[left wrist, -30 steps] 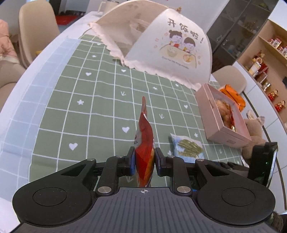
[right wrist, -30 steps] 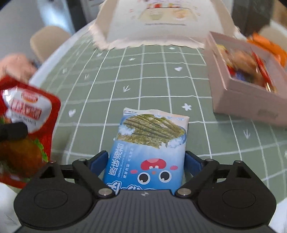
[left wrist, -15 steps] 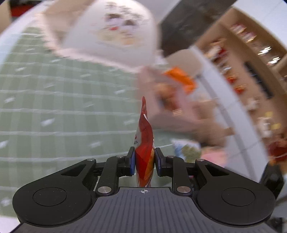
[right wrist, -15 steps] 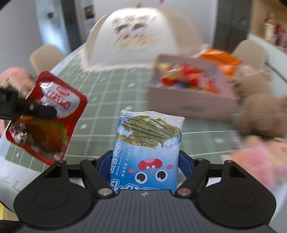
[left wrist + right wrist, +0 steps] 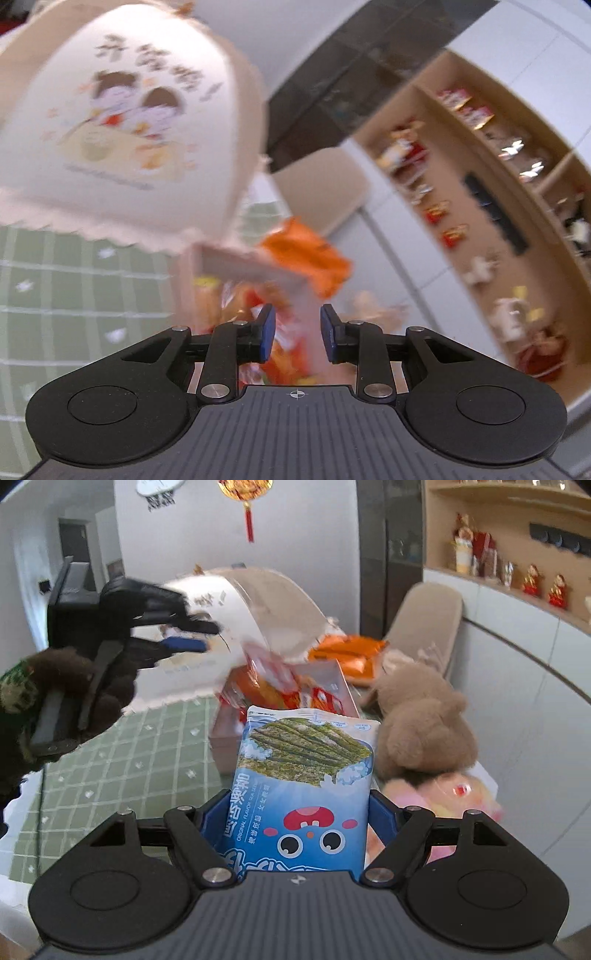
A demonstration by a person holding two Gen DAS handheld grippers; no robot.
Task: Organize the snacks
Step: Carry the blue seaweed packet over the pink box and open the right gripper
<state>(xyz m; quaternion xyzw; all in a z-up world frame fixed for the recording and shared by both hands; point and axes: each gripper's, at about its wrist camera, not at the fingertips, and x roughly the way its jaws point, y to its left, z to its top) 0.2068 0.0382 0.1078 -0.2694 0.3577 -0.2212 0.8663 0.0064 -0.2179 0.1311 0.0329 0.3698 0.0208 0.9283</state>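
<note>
Though blur smears the pink snack box [image 5: 236,264], my left gripper [image 5: 297,328] gapes wide above it; my right gripper [image 5: 301,812] clamps the blue seaweed packet [image 5: 306,771], upright.

Left tongs [image 5: 297,334] and right tongs [image 5: 303,823]: matte black ribbed housings, two round caps each, silver pivot screws, blue-padded fingers [image 5: 266,332]. Left hand [image 5: 55,709] wears a dark brown fuzzy glove.

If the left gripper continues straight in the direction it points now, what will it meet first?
Most likely the snack packets piled in the pink box: the open left gripper points over them, with red and orange wrappers showing between its fingers. The picture is blurred, so depth is uncertain.
</note>
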